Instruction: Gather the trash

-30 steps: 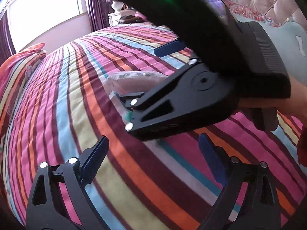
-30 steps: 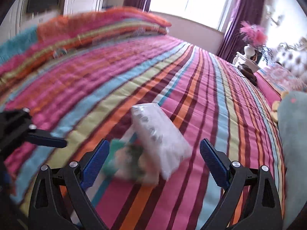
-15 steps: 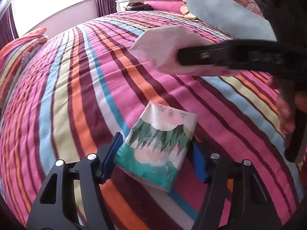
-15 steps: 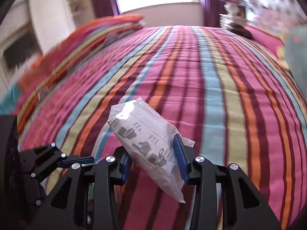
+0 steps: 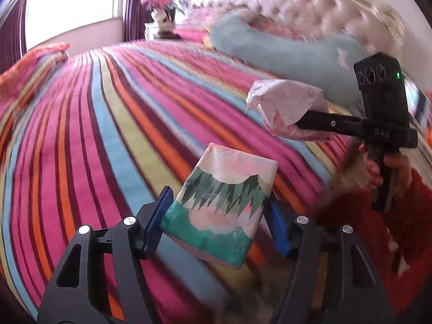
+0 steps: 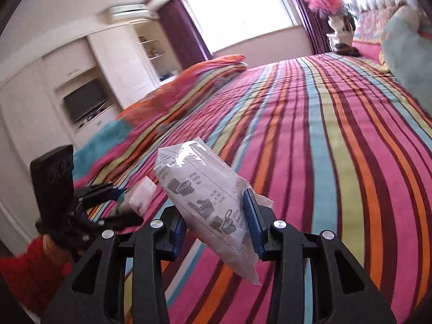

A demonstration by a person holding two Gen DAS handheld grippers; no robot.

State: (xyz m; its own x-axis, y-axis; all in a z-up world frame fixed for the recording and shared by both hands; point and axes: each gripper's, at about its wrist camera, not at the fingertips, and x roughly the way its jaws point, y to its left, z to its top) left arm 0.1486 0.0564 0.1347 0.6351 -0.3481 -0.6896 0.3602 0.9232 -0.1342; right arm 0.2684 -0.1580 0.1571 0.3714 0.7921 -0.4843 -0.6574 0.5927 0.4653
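My left gripper (image 5: 216, 224) is shut on a green and pink tissue pack (image 5: 221, 205) and holds it above the striped bedspread (image 5: 108, 124). My right gripper (image 6: 216, 218) is shut on a white plastic tissue packet (image 6: 208, 199) printed with grey toilet pictures, also lifted off the bed. The right gripper with its white packet (image 5: 289, 108) shows in the left wrist view at the right. The left gripper (image 6: 113, 202) shows in the right wrist view at the lower left, its pack mostly hidden.
A long teal plush pillow (image 5: 283, 51) lies by the tufted headboard (image 5: 297, 2). A folded striped quilt (image 6: 172, 94) sits at the bed's far side. A nightstand with a pink-flower vase (image 6: 334, 24) stands by the window. A white wardrobe with a TV (image 6: 83, 102) is at the left.
Both grippers closed on the two packs that lay on the bed and lifted them. The hands have drawn apart and risen above the bedspread.
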